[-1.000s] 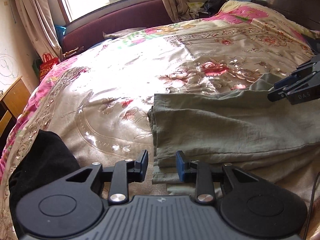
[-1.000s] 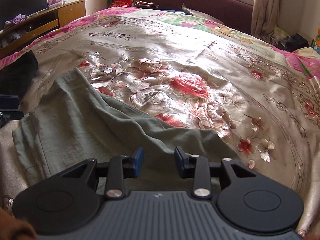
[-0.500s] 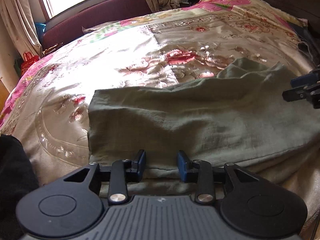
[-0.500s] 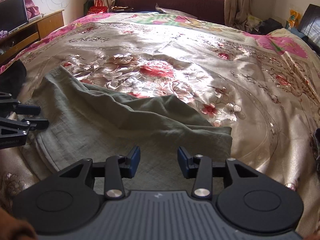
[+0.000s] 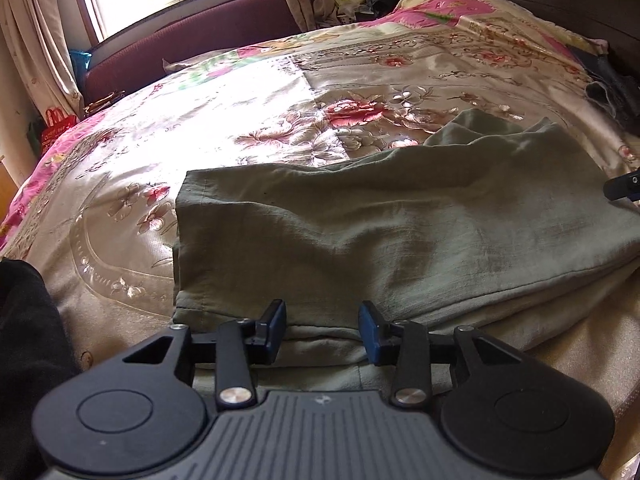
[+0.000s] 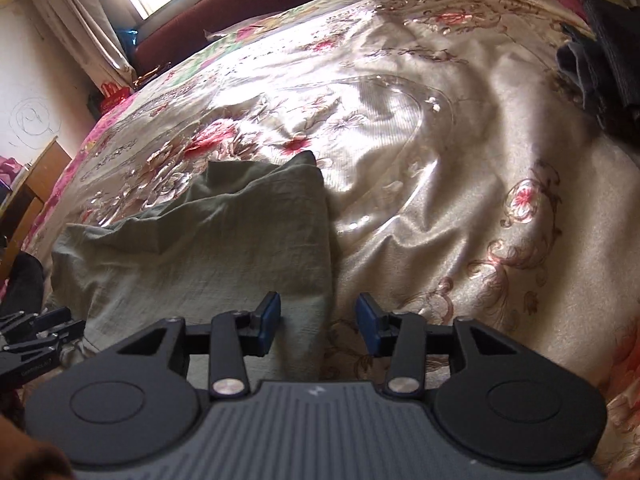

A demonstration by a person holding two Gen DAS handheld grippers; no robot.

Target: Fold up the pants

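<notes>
Here the green pants (image 5: 400,232) lay folded near the bed's (image 5: 248,112) front edge; the left claw (image 5: 322,330) and the right claw (image 6: 318,326) had just been opening wider and held nothing.

The pants (image 5: 400,232), a muted olive-green in a thin, crinkled weave, are lying folded in flat layers on the flowered bedspread (image 5: 248,112), close to its near edge. Their hemmed end is facing the bedspread's left side, stitching showing along it. At the far right corner, the cloth is bunching up into a loose, rumpled peak.
</notes>
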